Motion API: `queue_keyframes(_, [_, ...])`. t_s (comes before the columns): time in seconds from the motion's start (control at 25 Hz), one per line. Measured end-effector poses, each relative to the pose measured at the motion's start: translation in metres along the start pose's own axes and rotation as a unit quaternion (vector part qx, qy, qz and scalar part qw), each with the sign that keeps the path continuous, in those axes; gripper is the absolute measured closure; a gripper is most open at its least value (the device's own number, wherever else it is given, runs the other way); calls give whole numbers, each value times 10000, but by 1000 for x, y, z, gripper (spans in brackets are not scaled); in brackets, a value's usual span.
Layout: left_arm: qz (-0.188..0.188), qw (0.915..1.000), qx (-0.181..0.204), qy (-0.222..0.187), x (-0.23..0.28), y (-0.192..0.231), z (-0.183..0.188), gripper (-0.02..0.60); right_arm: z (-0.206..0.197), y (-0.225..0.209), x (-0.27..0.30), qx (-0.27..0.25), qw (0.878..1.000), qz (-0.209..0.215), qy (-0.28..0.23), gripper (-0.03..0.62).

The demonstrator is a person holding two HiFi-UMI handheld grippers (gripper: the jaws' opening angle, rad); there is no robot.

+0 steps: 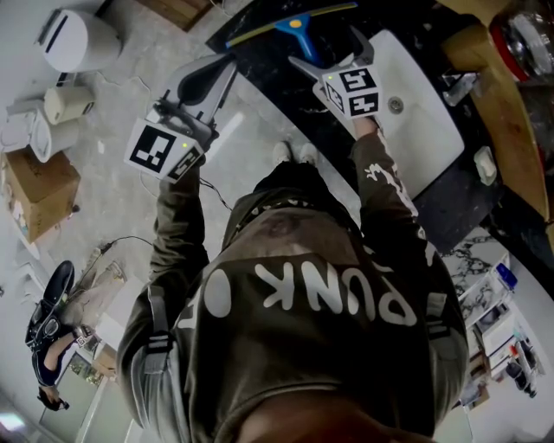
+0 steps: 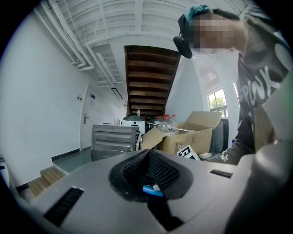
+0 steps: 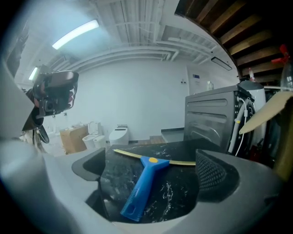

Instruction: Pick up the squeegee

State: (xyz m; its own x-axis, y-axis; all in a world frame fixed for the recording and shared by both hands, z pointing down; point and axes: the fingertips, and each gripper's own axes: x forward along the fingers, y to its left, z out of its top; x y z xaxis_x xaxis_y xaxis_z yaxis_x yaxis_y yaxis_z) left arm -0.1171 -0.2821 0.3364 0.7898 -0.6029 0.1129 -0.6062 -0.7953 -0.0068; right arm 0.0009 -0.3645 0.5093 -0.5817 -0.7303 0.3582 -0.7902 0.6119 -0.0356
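Note:
The squeegee [image 1: 294,24] has a blue handle and a long yellow-edged blade; it lies flat on the black marble counter [image 1: 268,65]. My right gripper [image 1: 330,49] is open just short of the handle's near end. In the right gripper view the squeegee [image 3: 143,185] lies between the spread jaws, handle pointing toward me, and nothing touches it; my right gripper [image 3: 151,183] holds nothing. My left gripper [image 1: 218,73] is raised off to the left over the floor, away from the counter. In the left gripper view my left gripper [image 2: 149,171] has its ribbed pads pressed together, empty.
A white sink basin [image 1: 424,130] is set in the counter to the right of the squeegee. A toilet [image 1: 76,39] and a cardboard box [image 1: 35,186] stand on the floor at left. A metal appliance [image 3: 213,121] stands behind the counter, and an open carton [image 2: 192,135] is beside it.

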Motion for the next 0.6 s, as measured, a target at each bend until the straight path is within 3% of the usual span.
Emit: queue_keyframes(0.6, [-95, 9999, -89, -3, -1, -1, -7, 578, -49, -4, 35, 230, 9973, -151, 688, -1])
